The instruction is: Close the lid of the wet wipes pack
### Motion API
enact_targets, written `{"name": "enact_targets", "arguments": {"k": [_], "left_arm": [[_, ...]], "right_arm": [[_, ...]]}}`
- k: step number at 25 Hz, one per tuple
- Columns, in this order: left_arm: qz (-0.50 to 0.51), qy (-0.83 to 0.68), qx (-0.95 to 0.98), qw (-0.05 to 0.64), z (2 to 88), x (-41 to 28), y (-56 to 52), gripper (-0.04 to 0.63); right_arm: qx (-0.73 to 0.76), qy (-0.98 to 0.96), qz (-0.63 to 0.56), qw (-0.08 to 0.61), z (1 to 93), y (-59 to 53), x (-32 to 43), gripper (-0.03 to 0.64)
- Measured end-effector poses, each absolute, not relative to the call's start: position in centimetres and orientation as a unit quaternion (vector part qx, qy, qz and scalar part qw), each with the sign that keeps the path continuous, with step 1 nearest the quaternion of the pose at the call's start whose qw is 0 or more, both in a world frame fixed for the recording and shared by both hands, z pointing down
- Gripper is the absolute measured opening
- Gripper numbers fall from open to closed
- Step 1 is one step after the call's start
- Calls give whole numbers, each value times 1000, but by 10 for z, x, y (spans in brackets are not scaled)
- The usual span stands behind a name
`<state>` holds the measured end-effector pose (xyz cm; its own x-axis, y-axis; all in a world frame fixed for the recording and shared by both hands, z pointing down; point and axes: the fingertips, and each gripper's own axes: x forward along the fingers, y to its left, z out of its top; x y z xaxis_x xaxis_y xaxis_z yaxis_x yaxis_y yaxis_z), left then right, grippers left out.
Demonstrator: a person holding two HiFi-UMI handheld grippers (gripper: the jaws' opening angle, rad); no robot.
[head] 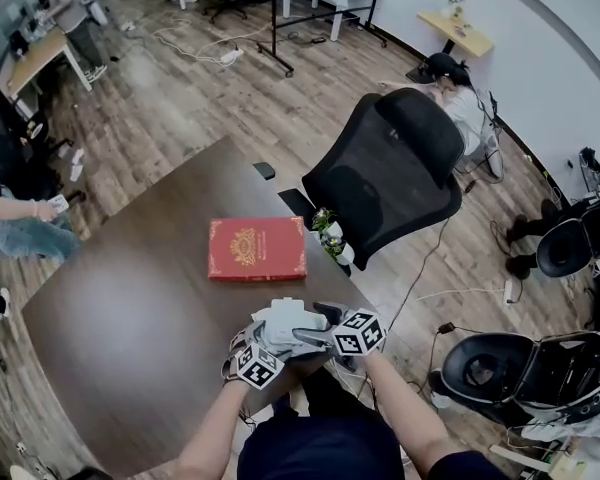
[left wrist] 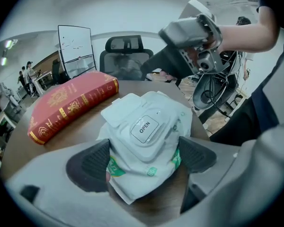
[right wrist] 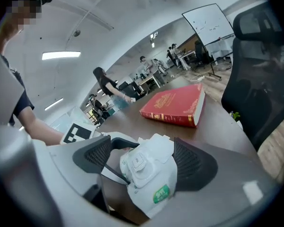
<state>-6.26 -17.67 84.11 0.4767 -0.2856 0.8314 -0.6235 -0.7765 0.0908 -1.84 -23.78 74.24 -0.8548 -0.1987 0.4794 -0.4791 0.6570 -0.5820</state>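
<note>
as the left hand-held gripper (left wrist: 142, 157) pinches the wipes (left wrist: 144, 126) on the brown office desk (head: 130, 298), the right hand-held gripper (right wrist: 143, 160) straddles them, spread.

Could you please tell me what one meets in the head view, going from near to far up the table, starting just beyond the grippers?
wet wipes pack → red book → far corner of the table → whiteboard stand on the floor beyond.

Crinkly white plastic-film wet wipes pack (left wrist: 132, 174), smooth hard-plastic lid (left wrist: 120, 110), matt dark wood table (head: 130, 298)
</note>
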Motion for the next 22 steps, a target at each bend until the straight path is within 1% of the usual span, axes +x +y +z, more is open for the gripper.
{"name": "enact_targets", "arguments": {"k": [9, 13, 22], "left_arm": [[438, -270, 834, 198, 842, -62, -178, 453], [439, -270, 833, 200, 842, -62, -178, 453], [450, -270, 827, 203, 843, -62, -178, 453]], "right_arm": [[132, -863, 412, 262, 803, -257, -36, 431], [116, -851, 434, 272, 809, -260, -37, 401], [62, -841, 442, 305, 816, -255, -49, 400]]}}
